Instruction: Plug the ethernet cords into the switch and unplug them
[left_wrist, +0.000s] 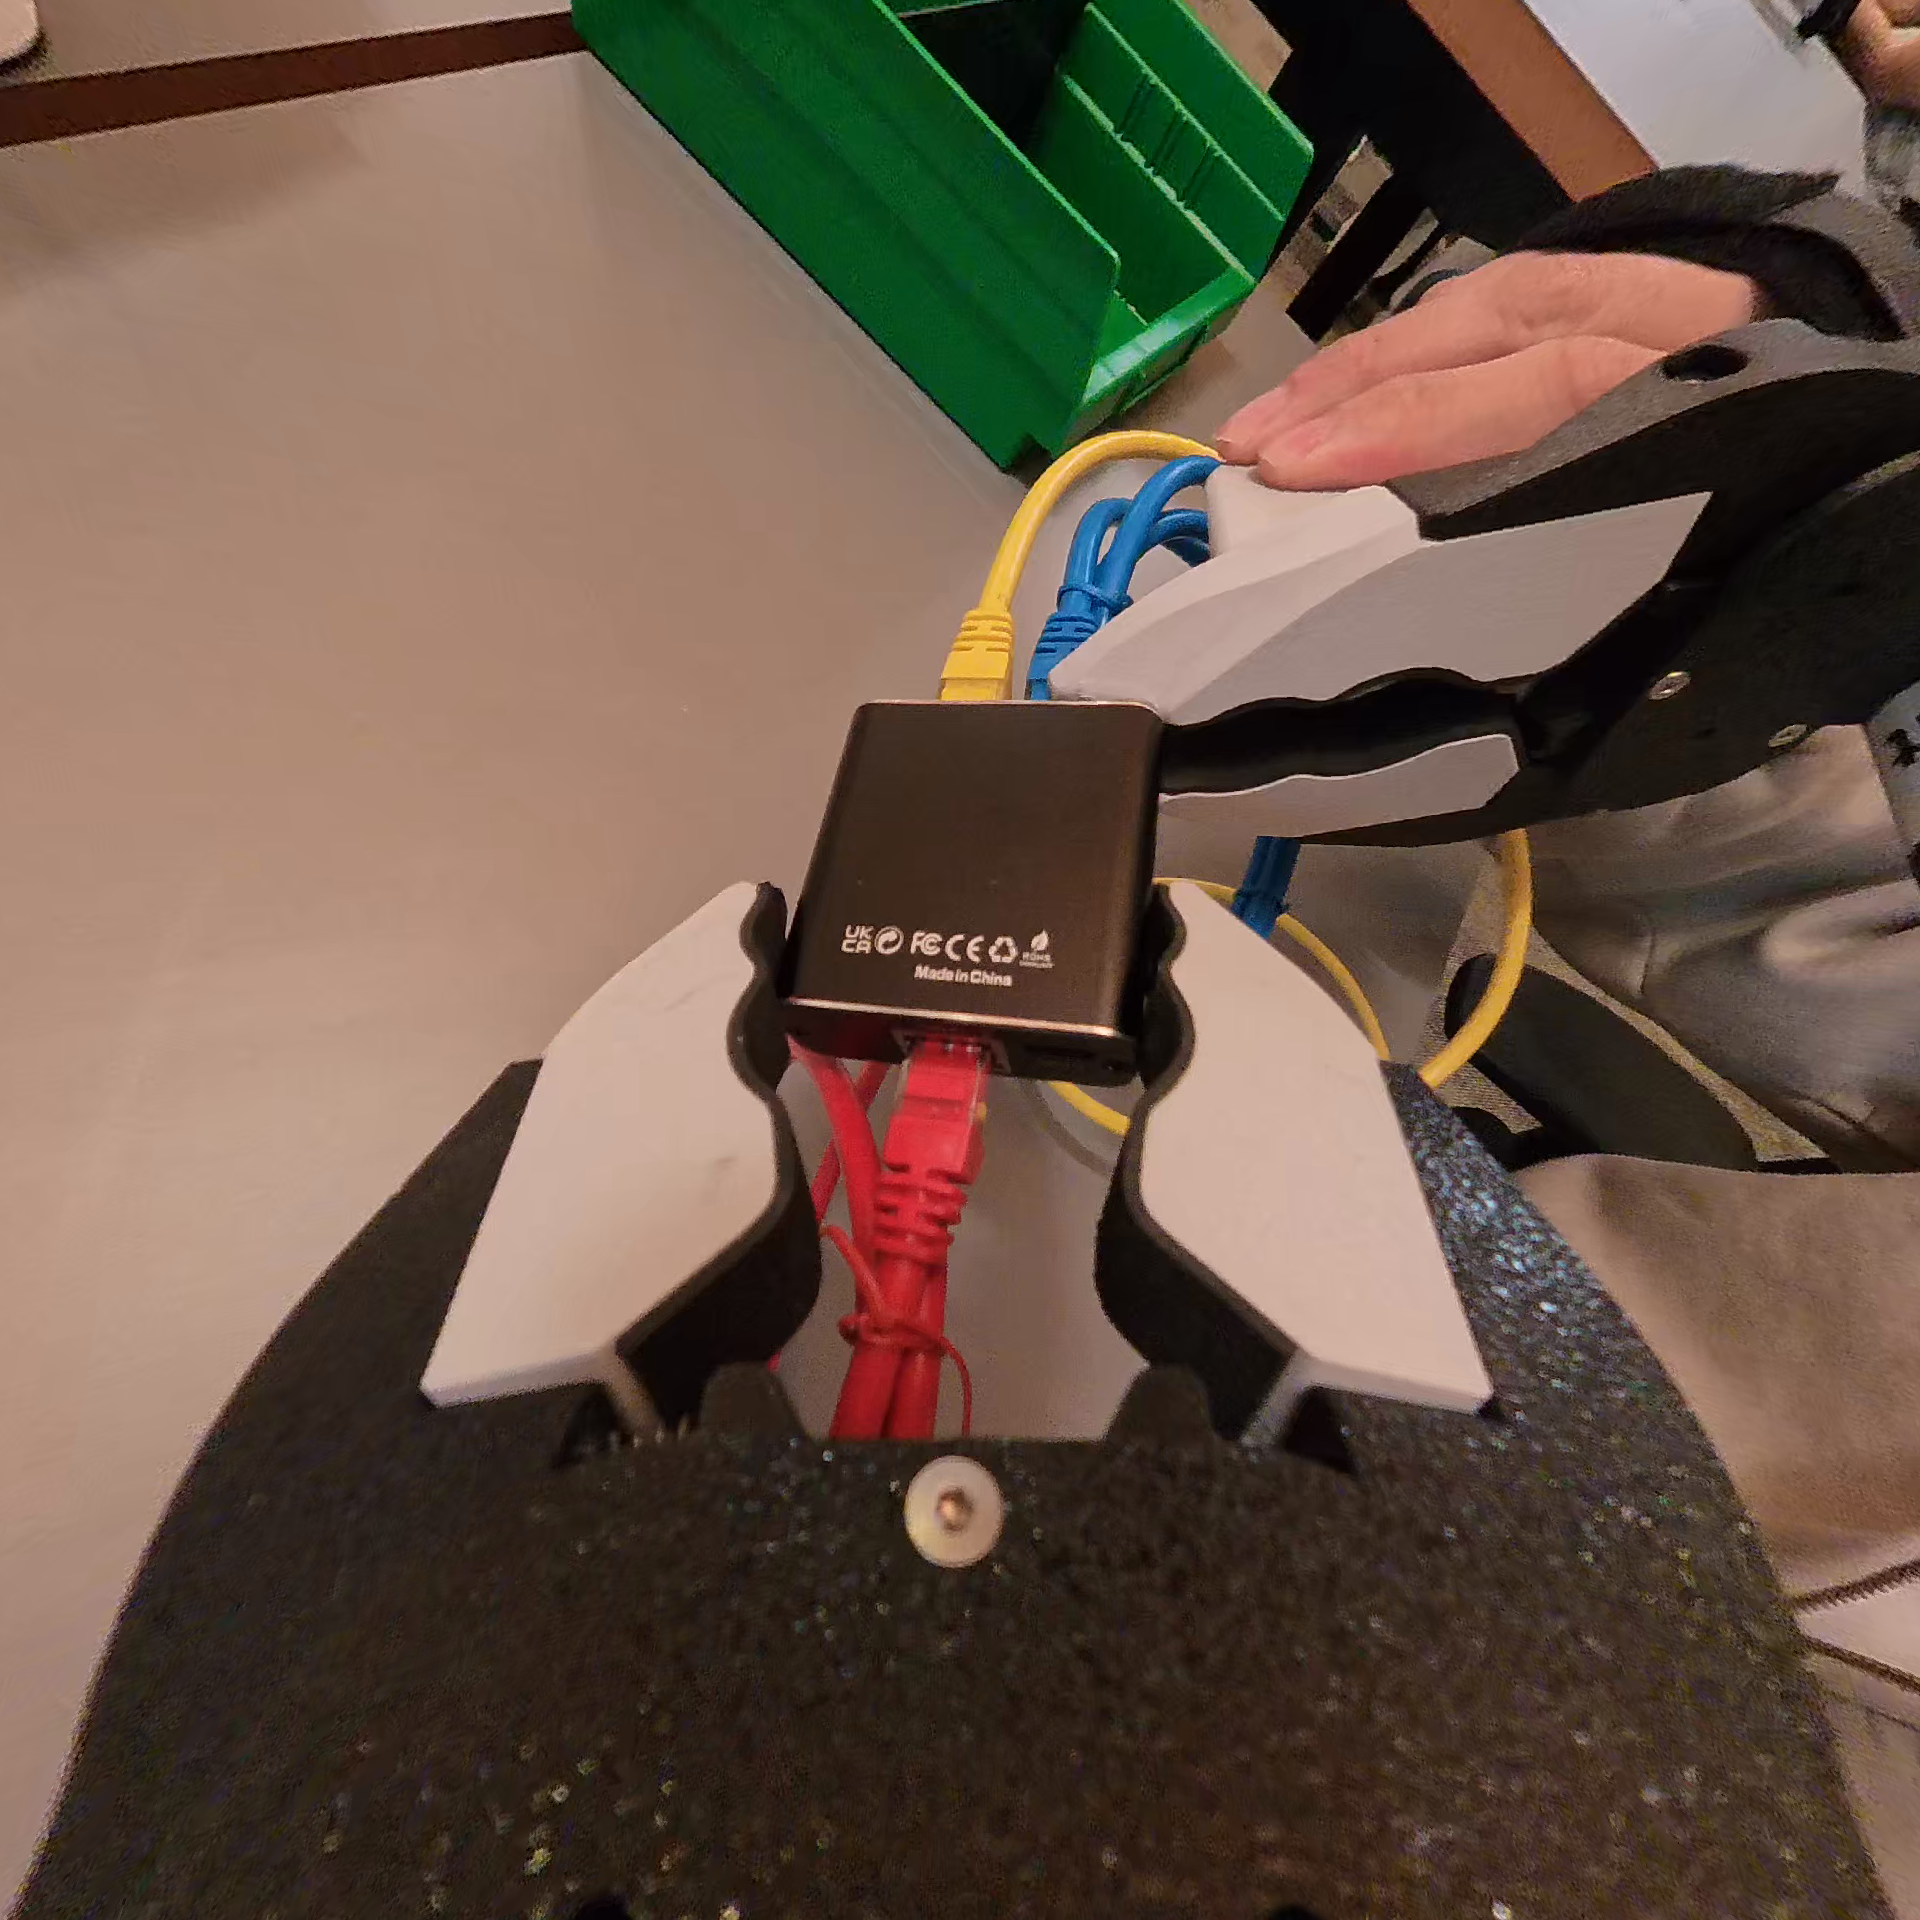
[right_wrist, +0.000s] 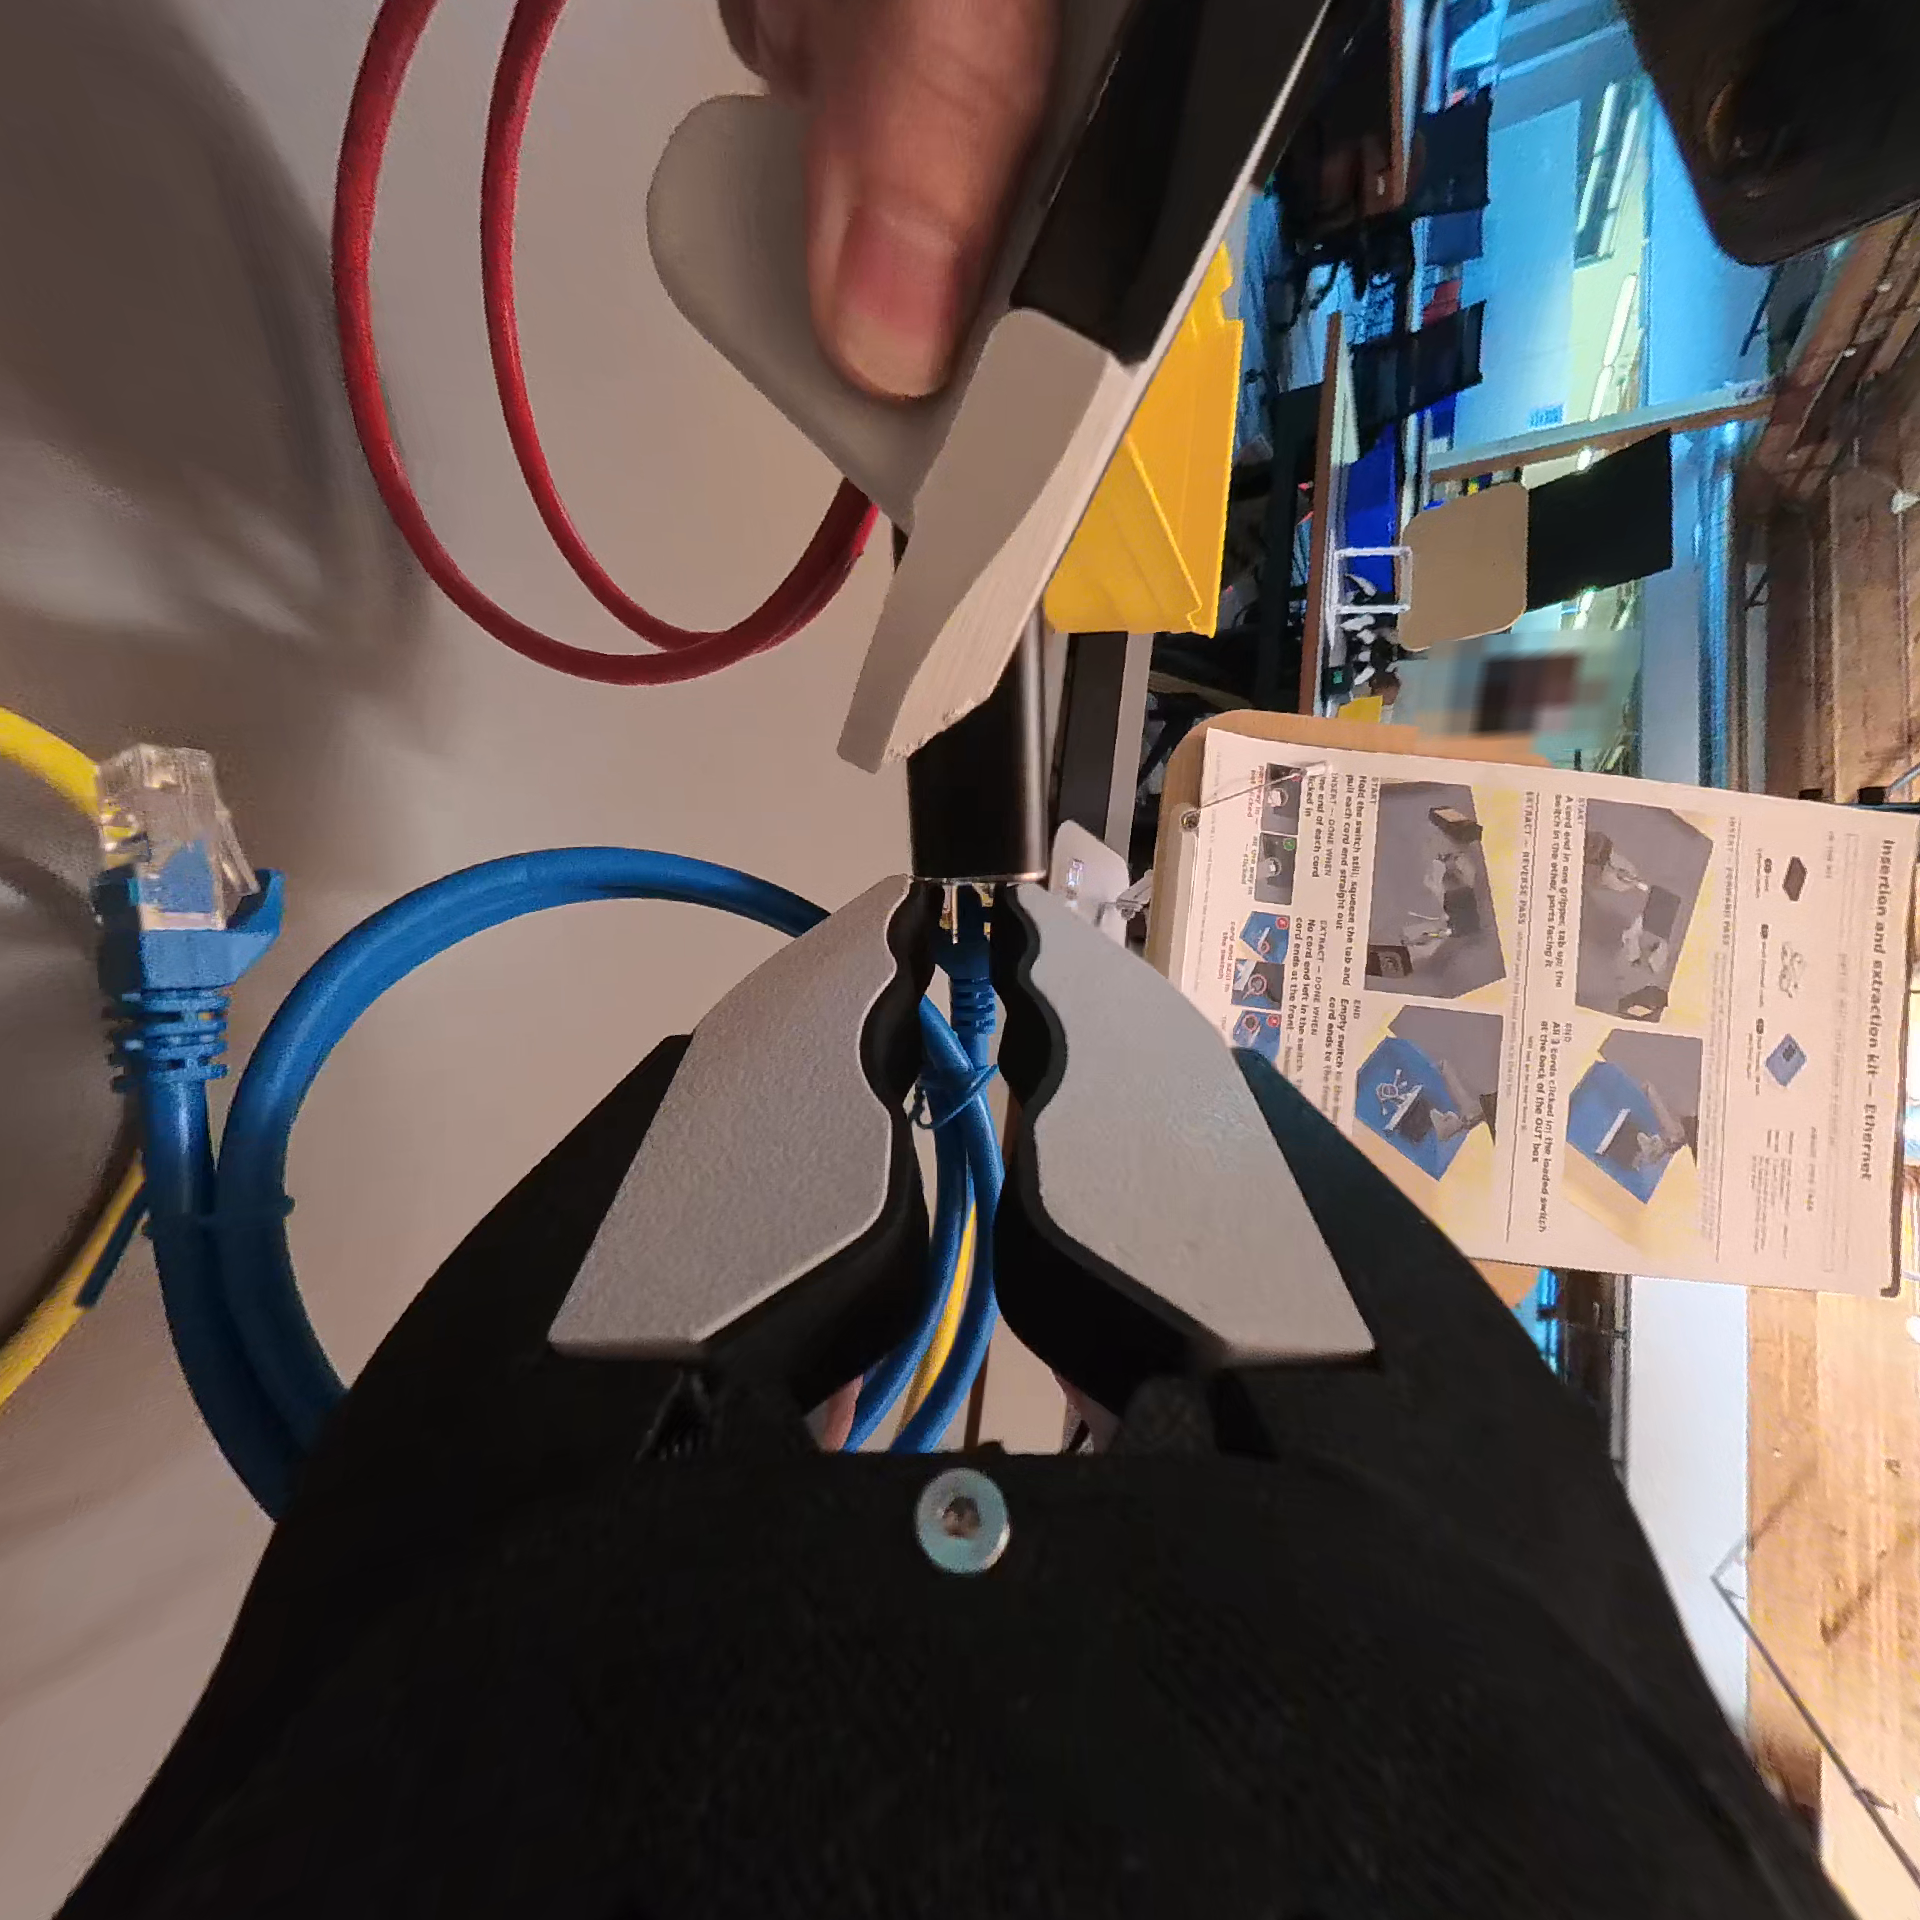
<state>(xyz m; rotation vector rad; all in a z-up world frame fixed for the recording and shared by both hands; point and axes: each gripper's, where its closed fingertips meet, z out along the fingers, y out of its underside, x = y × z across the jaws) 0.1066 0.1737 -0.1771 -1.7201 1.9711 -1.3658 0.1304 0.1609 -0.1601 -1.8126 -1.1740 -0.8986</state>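
We note the smooth black boxy switch (left_wrist: 977, 873) clamped above the desk (left_wrist: 416, 623) in the left gripper (left_wrist: 961, 987) jaws, red cord (left_wrist: 925, 1153) plugged, while the right gripper (right_wrist: 951, 935) jaws pinch the blue cord (right_wrist: 971, 977) plug, its port hidden.

A matte pale grey tabletop (left_wrist: 364, 623) is lying beneath everything, a dark brown wooden strip (left_wrist: 260, 83) edging it. Cluttered dark shelving (right_wrist: 1403, 260) is standing behind, bluish light washing over it.

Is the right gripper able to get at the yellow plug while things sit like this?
Probably not yet: the right gripper is shut on the blue plug, beside the yellow plug in the switch.
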